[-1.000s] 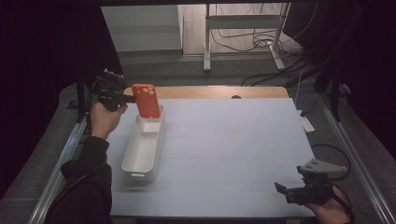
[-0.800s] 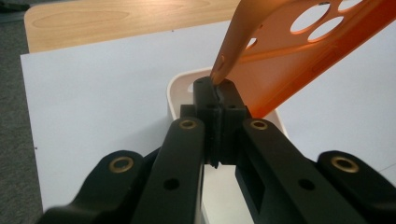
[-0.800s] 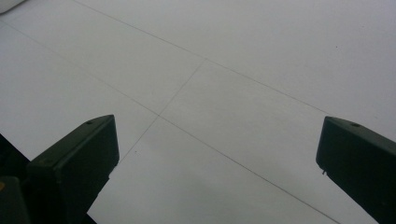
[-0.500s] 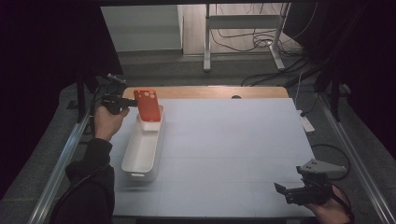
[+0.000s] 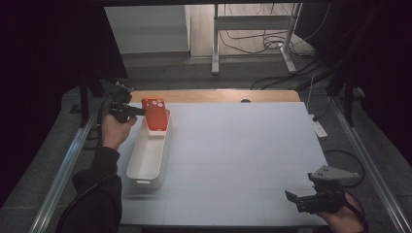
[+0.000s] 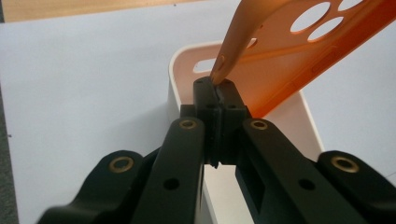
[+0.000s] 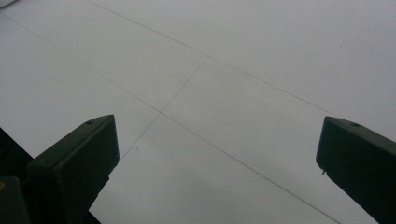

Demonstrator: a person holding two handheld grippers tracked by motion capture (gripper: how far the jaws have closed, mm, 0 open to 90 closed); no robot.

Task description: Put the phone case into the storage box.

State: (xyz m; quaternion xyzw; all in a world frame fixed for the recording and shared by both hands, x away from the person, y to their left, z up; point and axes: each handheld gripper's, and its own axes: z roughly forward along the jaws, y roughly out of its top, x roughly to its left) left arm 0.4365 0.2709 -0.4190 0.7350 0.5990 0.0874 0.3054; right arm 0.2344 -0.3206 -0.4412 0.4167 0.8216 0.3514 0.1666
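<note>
An orange phone case with round camera holes stands upright over the far end of a long white tray at the table's left. My left gripper is shut on the case's edge; in the left gripper view the jaws meet on the case above the tray's rim. My right gripper hovers low at the table's near right corner. Its jaws stand wide apart, with bare white table between them in the right gripper view, right gripper.
The white table top has faint seam lines. A wooden strip runs along its far edge. Metal rails flank both sides, and a white power strip lies off the right edge. A desk frame and cables stand behind.
My left gripper has drawn slightly back and left with the orange case, which now stands lower over the tray's far end. The right gripper has stayed put.
</note>
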